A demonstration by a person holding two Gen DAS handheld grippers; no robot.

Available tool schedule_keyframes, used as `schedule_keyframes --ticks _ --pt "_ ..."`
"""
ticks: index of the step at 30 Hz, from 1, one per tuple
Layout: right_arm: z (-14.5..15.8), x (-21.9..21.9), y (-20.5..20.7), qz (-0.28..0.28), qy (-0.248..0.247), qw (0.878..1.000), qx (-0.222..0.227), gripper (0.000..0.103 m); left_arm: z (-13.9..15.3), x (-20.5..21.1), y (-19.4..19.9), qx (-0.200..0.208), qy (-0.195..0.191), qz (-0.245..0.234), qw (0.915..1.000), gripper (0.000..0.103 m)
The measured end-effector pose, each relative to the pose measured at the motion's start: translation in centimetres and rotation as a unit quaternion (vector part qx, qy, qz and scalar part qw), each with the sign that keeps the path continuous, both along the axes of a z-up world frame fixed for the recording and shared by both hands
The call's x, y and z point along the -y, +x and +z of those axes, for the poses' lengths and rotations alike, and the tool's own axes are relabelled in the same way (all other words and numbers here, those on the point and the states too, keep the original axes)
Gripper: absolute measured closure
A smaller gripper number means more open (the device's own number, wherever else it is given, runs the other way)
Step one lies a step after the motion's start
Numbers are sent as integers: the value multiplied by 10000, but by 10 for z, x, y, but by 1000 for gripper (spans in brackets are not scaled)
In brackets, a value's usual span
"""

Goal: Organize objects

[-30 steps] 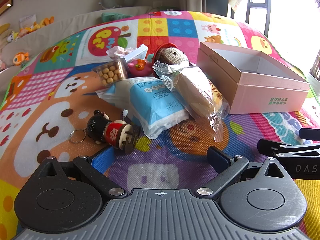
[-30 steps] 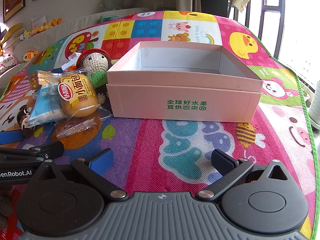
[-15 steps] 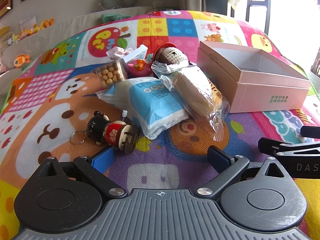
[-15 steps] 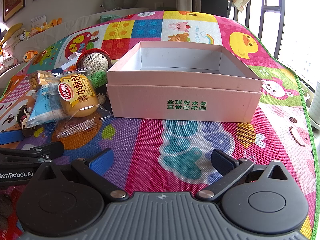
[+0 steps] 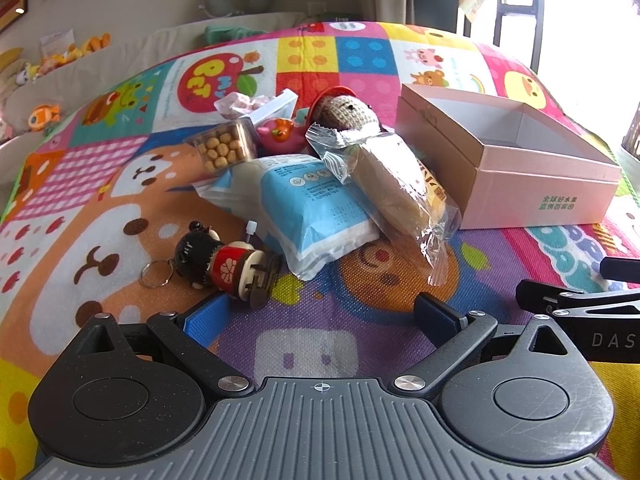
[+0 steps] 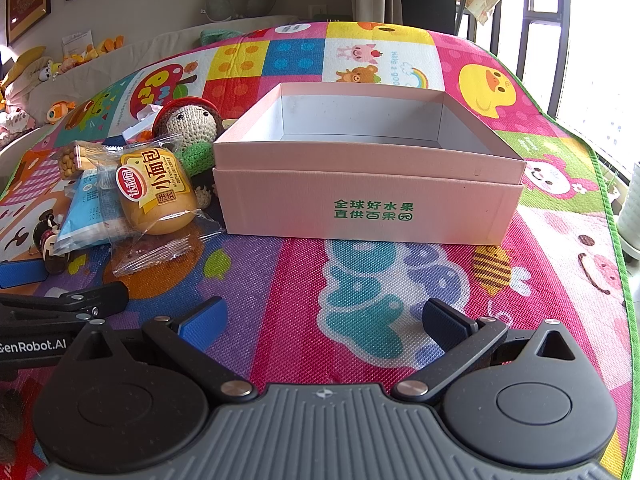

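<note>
An empty pink cardboard box (image 6: 368,208) (image 5: 536,200) stands on the colourful play mat. To its left lies a pile: a wrapped bread roll (image 6: 158,190) (image 5: 390,184), a blue-and-white packet (image 5: 308,208), a clear tub of round snacks (image 5: 224,148), a crocheted doll (image 6: 188,124) (image 5: 346,110), a pink toy (image 5: 280,134) and a wooden doll keychain (image 5: 224,264). My left gripper (image 5: 320,314) is open just short of the keychain. My right gripper (image 6: 324,316) is open in front of the box, holding nothing.
The mat (image 6: 360,280) covers the whole work surface, and its green edge (image 6: 616,264) runs down the right side. A window with bars (image 6: 548,20) is at the right. Soft toys (image 6: 24,80) line a ledge at the far left.
</note>
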State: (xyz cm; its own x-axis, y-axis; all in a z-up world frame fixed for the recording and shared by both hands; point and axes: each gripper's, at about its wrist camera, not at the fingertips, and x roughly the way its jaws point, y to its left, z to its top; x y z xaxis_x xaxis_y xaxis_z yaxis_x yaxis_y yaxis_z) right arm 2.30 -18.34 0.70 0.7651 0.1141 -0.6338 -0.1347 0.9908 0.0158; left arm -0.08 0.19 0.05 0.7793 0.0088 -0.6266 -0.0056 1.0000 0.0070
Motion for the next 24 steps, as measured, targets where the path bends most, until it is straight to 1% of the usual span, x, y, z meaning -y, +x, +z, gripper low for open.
schedule_keyframes --ticks 4,8,10,12,13,15,17,18,20,21,22,23,24 --pt "0 0 0 0 -11 10000 -1 0 0 -2 0 2 2 5 10000 3" --pt "0 0 0 1 -8 10000 -1 0 4 -10 -8 46 -162 88 9998 3" --pt "-1 0 0 1 -3 10000 -1 0 10 -16 -18 177 -255 102 9995 3" --pt "-1 0 0 2 10 10000 -2 0 18 -25 -30 399 -322 194 9985 3" --pt "-1 0 0 1 9 10000 -2 0 23 -34 -32 496 -426 304 9974 3" --pt "-1 1 0 1 2 10000 -2 0 35 -55 -28 572 -828 568 9933 3" --pt "0 0 1 1 6 10000 -3 0 42 -72 -15 422 -1131 778 9896 3" --pt "0 0 1 2 7 10000 -4 0 42 -77 -8 292 -1227 835 9885 6" --pt "1 -1 2 22 1 10000 -11 0 38 -84 6 7 -1470 937 9847 22" --pt "1 -1 2 67 -1 10000 -24 0 37 -86 10 -43 -1561 1029 9824 41" --pt "1 0 3 128 5 9999 -41 0 39 -85 11 -5 -1619 1091 9808 53" --pt "0 3 4 200 12 9998 -62 0 43 -81 11 80 -1627 1035 9812 54" --pt "3 5 4 247 32 9997 -73 0 46 -73 9 221 -1610 845 9831 53"
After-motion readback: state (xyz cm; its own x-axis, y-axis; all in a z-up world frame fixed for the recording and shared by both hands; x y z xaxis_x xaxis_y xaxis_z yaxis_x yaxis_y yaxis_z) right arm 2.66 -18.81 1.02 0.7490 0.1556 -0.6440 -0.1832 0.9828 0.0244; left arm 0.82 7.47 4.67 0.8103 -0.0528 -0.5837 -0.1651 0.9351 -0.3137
